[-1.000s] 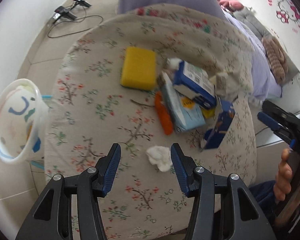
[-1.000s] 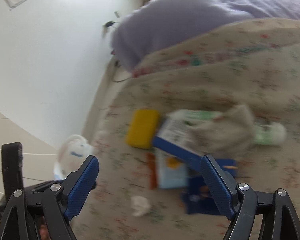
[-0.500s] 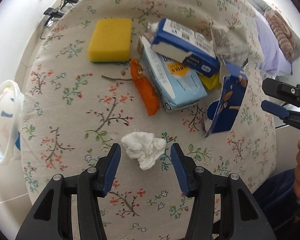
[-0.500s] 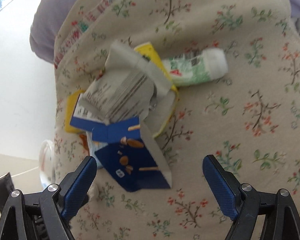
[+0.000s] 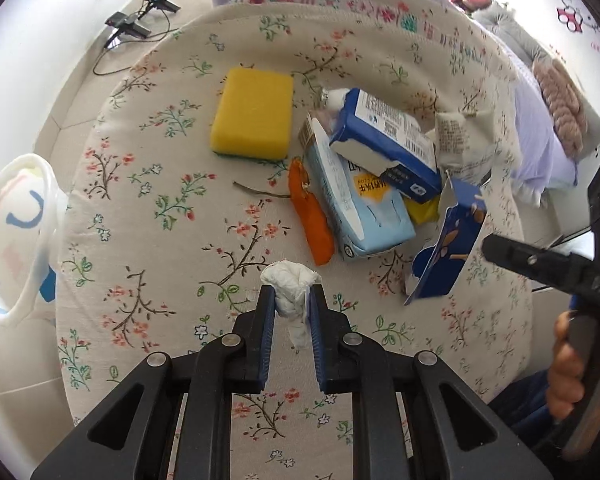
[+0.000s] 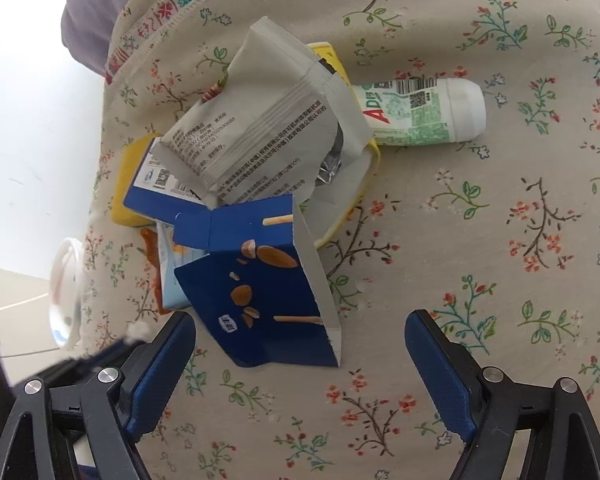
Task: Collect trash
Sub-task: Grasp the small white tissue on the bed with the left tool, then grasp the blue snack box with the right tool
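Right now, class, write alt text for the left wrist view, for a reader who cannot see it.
The left gripper pinches a crumpled white tissue above a floral cloth. Beyond lie a yellow sponge, an orange wrapper and a pile of blue cartons; a white bin stands at left.

sponge (image 5: 252, 120): 1 | cartons (image 5: 384, 136): 2 | tissue wad (image 5: 290, 280): 1 | bottle (image 6: 424, 114): 1

You're in home bedroom: lilac bedsheet (image 5: 540, 128) behind floral beige cloth-covered table (image 5: 148, 184), pink cartoon wall stickers (image 5: 568, 20), grey plush toy (image 5: 508, 28), black chargers with cables on tiled floor (image 5: 128, 28).
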Action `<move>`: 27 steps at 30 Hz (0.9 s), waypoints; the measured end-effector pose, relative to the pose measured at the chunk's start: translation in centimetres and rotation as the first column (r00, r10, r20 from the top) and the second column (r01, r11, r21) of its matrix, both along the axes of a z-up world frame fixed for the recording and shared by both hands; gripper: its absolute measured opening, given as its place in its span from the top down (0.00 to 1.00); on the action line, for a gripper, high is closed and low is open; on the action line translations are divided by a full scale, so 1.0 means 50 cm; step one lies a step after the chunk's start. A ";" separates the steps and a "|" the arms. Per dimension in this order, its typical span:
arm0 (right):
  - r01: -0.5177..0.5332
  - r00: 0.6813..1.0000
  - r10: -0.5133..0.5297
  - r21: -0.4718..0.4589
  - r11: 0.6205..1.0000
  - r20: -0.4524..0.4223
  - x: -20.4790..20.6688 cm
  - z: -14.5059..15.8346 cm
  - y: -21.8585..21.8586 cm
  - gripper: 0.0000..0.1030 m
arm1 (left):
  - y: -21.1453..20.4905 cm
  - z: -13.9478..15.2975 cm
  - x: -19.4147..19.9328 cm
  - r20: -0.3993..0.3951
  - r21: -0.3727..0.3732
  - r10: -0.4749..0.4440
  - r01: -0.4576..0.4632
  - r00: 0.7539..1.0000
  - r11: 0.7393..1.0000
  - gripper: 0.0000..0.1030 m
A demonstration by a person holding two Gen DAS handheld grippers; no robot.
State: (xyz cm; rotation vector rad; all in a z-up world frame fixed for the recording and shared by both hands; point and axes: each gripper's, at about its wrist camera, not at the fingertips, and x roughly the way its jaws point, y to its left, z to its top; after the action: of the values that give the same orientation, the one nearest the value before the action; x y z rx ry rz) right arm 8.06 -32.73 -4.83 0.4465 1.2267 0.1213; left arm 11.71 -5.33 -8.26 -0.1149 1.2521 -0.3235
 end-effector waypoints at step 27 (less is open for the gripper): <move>-0.129 0.982 0.156 -0.229 0.965 0.106 -0.020 0.021 0.119 0.82 | 0.069 0.044 -0.004 0.005 -0.116 0.090 -0.089 0.996 0.989 0.82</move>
State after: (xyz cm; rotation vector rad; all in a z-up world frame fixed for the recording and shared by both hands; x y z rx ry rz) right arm 7.03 -26.76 -3.76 0.1540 1.1347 0.1318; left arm 11.53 -1.89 -6.07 -0.2675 1.2137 -0.3185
